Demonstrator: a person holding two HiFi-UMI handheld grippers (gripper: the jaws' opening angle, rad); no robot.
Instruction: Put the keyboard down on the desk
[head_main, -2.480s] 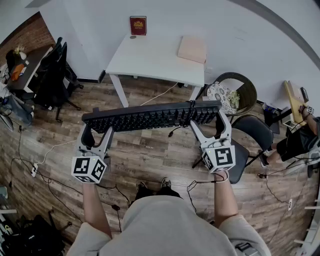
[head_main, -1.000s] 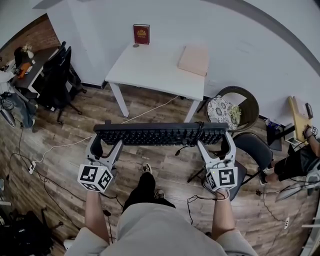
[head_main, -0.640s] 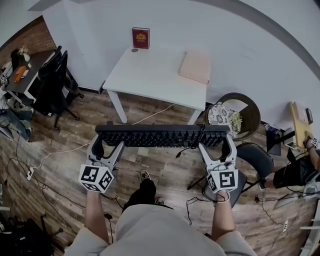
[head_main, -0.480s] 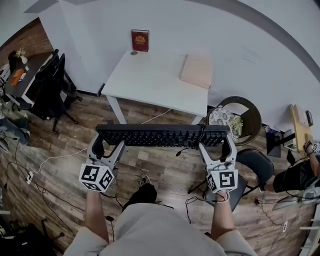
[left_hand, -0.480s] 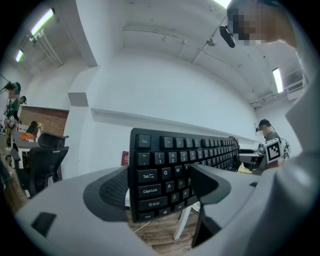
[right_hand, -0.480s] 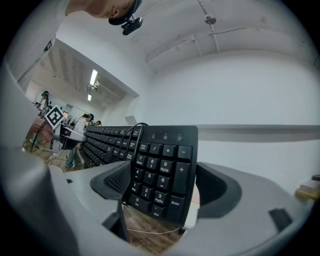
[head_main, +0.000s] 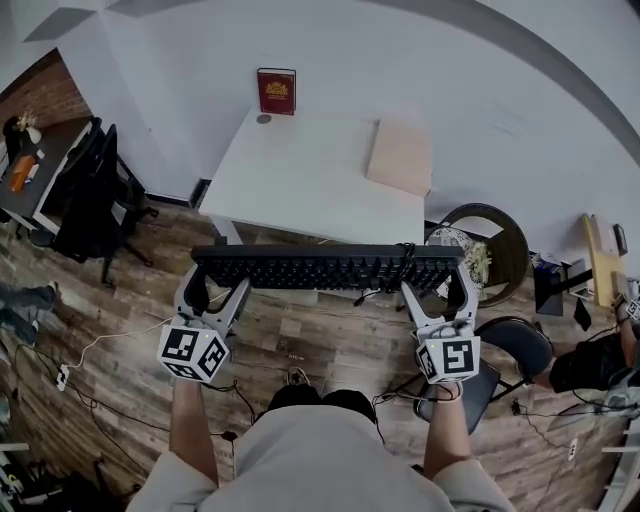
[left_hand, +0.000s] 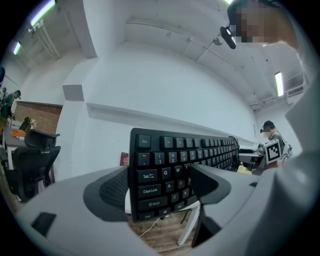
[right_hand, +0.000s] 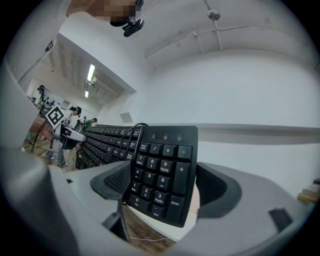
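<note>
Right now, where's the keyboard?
Centre of the head view: the keyboard is held level by its ends in the left hand-held gripper and right hand-held gripper, at the white desk's near edge, not yet down.

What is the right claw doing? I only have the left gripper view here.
Observer: The right claw is shut on the keyboard's number-pad end.
Operator: Is the keyboard over the desk?
Observer: The head view shows it level, lined up along the desk's near edge and barely overlapping it.
Operator: Anything where it would land?
Observer: A tan pad lies toward the right rear; nothing shows in the middle.
</note>
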